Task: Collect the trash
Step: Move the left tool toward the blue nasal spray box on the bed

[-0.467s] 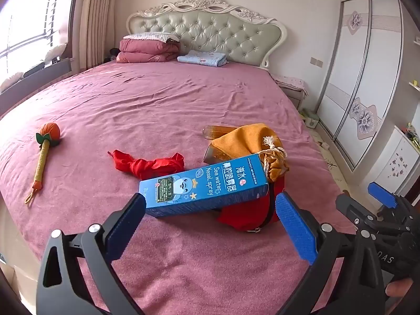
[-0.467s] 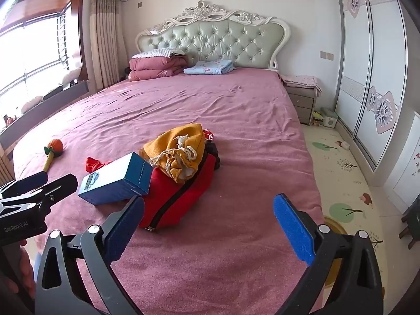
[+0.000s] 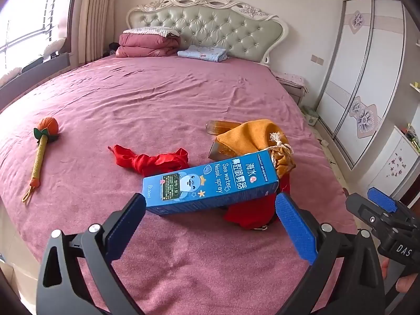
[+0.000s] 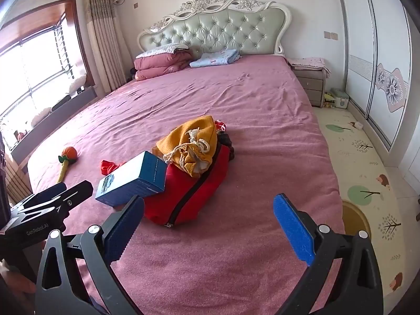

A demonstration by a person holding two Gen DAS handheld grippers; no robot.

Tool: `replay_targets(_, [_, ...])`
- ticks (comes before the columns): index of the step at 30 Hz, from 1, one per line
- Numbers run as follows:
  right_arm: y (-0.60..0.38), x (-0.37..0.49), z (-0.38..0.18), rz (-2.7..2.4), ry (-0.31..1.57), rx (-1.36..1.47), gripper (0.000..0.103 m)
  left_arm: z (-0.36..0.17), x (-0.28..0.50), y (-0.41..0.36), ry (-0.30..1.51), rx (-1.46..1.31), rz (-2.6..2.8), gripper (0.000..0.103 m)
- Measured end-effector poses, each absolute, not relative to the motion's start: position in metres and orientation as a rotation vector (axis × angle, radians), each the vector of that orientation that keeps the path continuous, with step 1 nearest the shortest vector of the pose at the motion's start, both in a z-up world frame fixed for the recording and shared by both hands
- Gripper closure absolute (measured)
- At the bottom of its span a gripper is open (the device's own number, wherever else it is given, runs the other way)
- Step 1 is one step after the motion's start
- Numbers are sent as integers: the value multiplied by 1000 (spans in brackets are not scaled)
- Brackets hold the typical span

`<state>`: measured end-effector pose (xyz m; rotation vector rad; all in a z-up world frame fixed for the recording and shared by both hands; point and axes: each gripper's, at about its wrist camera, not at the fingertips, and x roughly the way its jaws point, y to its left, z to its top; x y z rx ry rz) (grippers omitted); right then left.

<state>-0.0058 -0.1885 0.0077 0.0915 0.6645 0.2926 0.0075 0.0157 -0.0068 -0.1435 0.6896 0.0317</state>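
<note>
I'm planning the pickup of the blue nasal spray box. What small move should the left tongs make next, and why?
Probably ease the left tongs forward around the nasal spray box. They stand open and empty just short of it, and the box lies crosswise, leaning on the red pouch.

The bed (image 3: 157, 99), under a pink cover, bears a folded quilt (image 3: 147, 44) and blue cloth (image 3: 202, 52) at its headboard edge, and nearer its foot a toy (image 3: 42, 147), red rag (image 3: 152, 160), box (image 3: 210, 183), red pouch (image 4: 189, 191) and bottle (image 3: 218, 127).
</note>
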Motion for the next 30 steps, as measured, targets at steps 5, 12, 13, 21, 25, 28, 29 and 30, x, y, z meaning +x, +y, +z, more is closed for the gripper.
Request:
replay_targets(5, [-194, -3, 15, 256, 635, 61, 9, -6, 12, 21, 703, -109, 35, 4])
replay_targets(12, [-200, 3, 15, 241, 637, 64, 9, -14, 19, 33, 735, -129, 30, 4])
replay_targets(13, [-200, 4, 15, 245, 638, 64, 9, -14, 19, 33, 736, -129, 26, 4])
replay_targets(21, [-194, 10, 11, 275, 659, 60, 9, -21, 25, 29, 762, -113, 8, 4])
replay_targets(25, [-191, 12, 11, 282, 666, 50, 9, -23, 30, 27, 770, -104, 3, 4])
replay_targets(28, [-189, 14, 12, 289, 668, 42, 9, -24, 32, 25, 776, -108, -6, 4])
replay_targets(29, [-188, 14, 12, 290, 669, 39, 9, -24, 33, 25, 777, -110, -8, 4])
replay_targets(30, [-187, 15, 13, 292, 669, 37, 9, -23, 33, 24, 777, -110, -11, 4])
